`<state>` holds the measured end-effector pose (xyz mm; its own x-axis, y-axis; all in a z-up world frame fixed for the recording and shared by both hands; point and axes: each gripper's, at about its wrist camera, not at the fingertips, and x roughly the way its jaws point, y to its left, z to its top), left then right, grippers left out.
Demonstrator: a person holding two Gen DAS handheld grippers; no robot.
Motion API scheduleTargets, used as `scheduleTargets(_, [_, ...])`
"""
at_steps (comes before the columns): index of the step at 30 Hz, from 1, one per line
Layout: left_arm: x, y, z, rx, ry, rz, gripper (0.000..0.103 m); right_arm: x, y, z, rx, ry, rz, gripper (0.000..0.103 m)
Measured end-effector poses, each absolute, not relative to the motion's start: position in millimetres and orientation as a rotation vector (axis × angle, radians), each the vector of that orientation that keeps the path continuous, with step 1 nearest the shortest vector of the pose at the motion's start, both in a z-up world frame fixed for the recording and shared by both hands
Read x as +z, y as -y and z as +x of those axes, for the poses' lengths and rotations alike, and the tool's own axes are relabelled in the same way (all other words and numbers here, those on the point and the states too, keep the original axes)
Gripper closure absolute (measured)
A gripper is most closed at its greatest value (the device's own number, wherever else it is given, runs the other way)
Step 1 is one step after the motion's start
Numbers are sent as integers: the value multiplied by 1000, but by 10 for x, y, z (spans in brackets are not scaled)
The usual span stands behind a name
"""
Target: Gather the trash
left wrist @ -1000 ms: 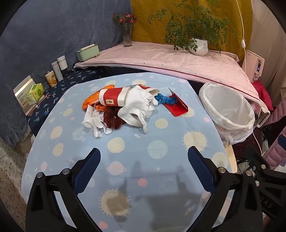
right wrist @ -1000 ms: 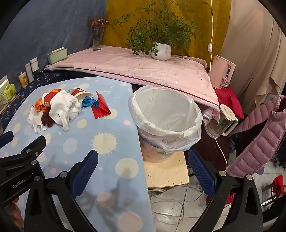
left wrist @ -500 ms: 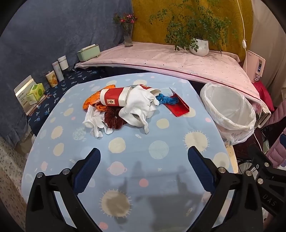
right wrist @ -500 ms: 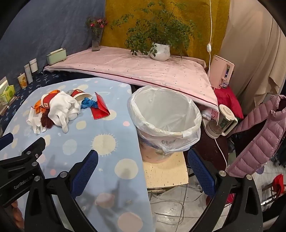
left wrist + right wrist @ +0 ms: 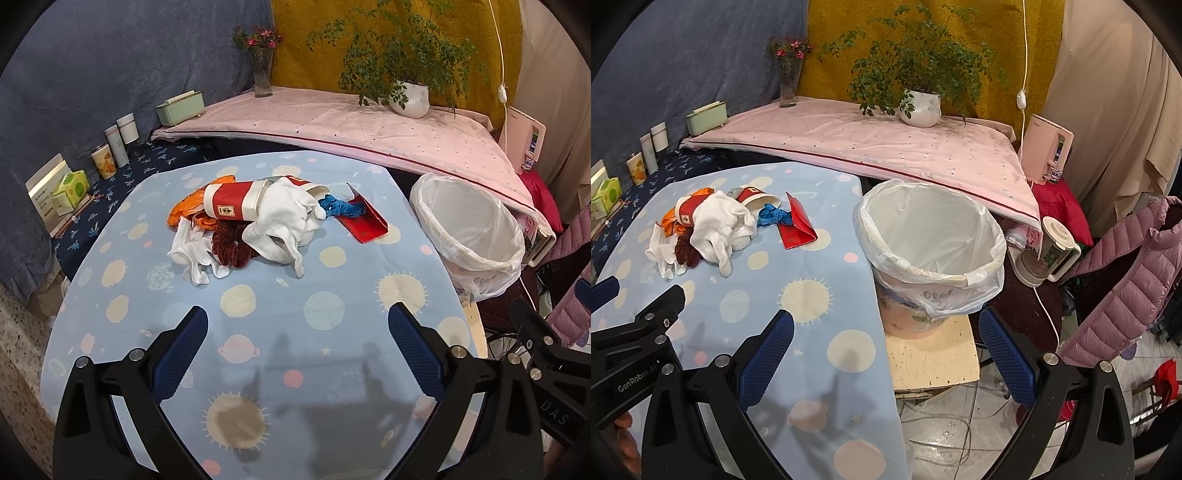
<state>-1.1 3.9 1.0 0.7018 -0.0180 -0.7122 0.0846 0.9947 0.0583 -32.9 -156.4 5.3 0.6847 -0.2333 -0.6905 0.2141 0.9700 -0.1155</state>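
A trash pile lies mid-table: a red and white paper cup (image 5: 232, 203), a white glove (image 5: 284, 225), a second white glove (image 5: 192, 254), a dark red scrunchie (image 5: 231, 249), an orange wrapper (image 5: 184, 208), a blue scrap (image 5: 341, 208) and a red envelope (image 5: 365, 221). The pile also shows in the right wrist view (image 5: 716, 229). A bin lined with a white bag (image 5: 931, 251) stands right of the table on a stool. My left gripper (image 5: 297, 332) is open and empty, well short of the pile. My right gripper (image 5: 886, 336) is open and empty, near the bin.
The table has a light blue planet-print cloth (image 5: 240, 369). A pink-covered shelf (image 5: 351, 125) behind holds a potted plant (image 5: 410, 98), a vase and a green box (image 5: 181, 107). Cups and tissue packs line the left. A kettle (image 5: 1049, 254) and a pink jacket (image 5: 1126, 280) lie right.
Both grippers have drifted slightly; the views shifted a little. Nothing on the table moved and both grippers stay open.
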Motion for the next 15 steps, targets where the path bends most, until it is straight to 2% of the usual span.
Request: scheduleTargets(15, [15, -70, 6, -55, -781, 87, 9, 101, 1598, -331, -257, -777, -25, 7])
